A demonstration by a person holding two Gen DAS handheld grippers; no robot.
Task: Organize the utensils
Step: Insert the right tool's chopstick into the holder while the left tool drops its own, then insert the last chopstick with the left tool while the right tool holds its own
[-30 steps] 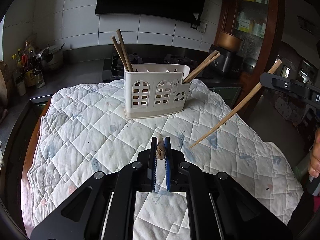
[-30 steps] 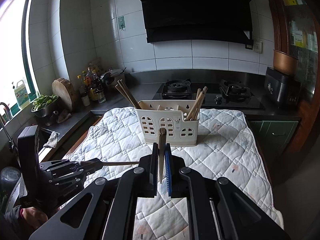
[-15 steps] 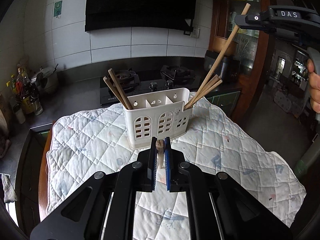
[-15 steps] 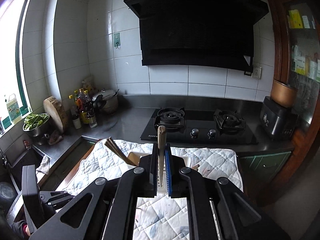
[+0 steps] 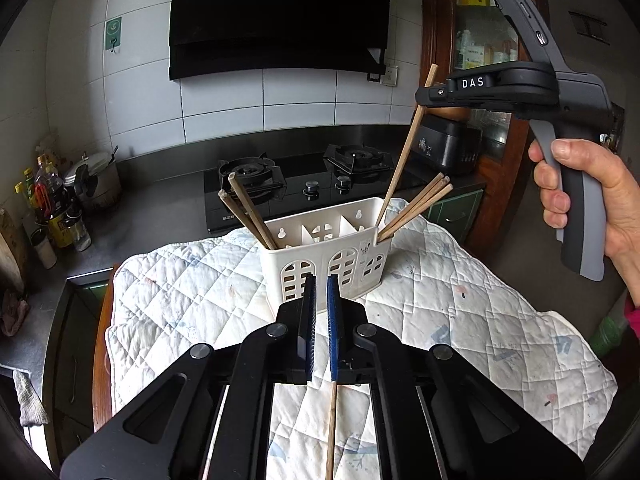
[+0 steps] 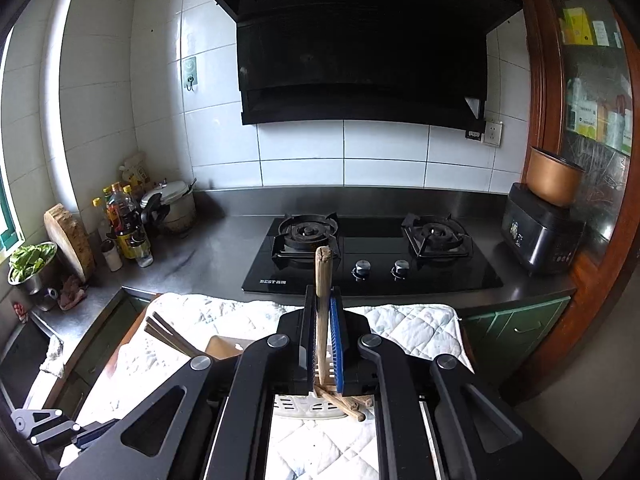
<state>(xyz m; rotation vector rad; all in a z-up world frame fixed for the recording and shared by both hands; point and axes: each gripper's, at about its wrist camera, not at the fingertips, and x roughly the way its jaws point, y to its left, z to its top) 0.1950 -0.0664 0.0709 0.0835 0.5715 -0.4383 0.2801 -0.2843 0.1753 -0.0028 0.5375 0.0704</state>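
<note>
Nearest the camera in the left wrist view, the left claw is clenched just in front of the holder. It appears to be grasping a thin chopstick, whose shaft shows below the jaws and slants back toward the camera. Its upper end cannot be made out between the pads.

The holder is a white plastic caddy with arched cut-outs. It stands upright on the quilted cloth that covers the surface. A pair of chopsticks leans out of its left-end compartment, and a bundle of chopsticks fans out of its right-end one. The middle compartments look empty.

Above and to the right of the holder, a hand carries the right claw, which is clenched near the top of a second chopstick. This one slants steeply down, and its lower tip sits at the rim of the right-end compartment, beside the bundle. Whether the tip is already inside cannot be told. In the right wrist view the same stick stands between the pads, with the bundle's ends directly beneath. Behind the holder lies the black stove.

The step in hand looks like feeding the right-hand chopstick into the right-end compartment. Next, that stick probably needs to go further down along its own slant. The claw should let go only once the tip is well past the rim, so the stick settles against the others. After that, the left claw's stick needs standing upright over the holder.
</note>
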